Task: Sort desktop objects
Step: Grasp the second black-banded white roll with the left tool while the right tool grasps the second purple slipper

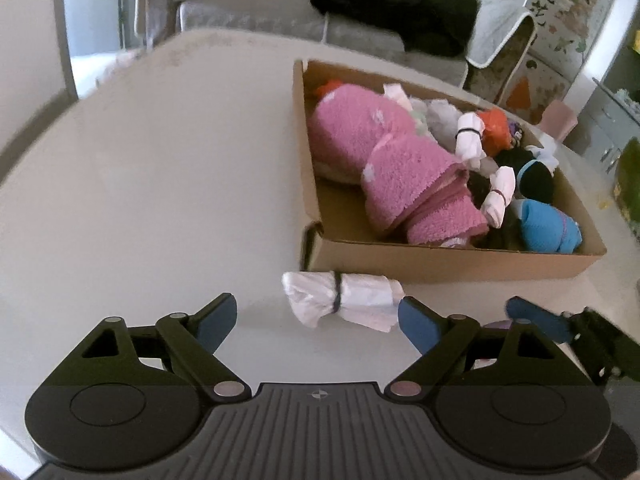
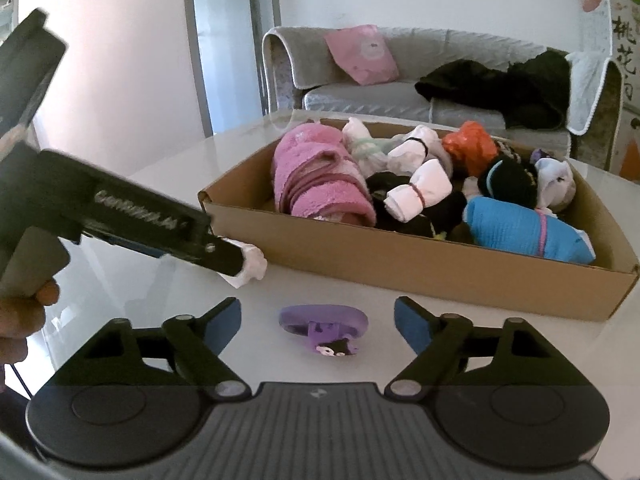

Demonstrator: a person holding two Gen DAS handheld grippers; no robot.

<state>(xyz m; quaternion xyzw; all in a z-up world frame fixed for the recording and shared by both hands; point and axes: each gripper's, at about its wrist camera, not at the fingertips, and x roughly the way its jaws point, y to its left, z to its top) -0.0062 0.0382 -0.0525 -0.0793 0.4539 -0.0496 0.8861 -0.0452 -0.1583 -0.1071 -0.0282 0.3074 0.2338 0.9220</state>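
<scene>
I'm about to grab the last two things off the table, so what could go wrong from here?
1. The white bundle sits off-centre, by one finger of the open left tool; closing may just push it aside.
2. The purple clip lies low on a glossy table; the open right tool may skid it.
3. The cardboard box is already crowded.

White bundle (image 2: 250,266) at 9 o'clock of the right wrist view: mostly hidden behind the left hand-held gripper (image 2: 224,258). Purple clip (image 1: 498,325) at 4 o'clock of the left wrist view: a sliver shows. Hand (image 2: 24,312) cut off at 9 o'clock.
</scene>
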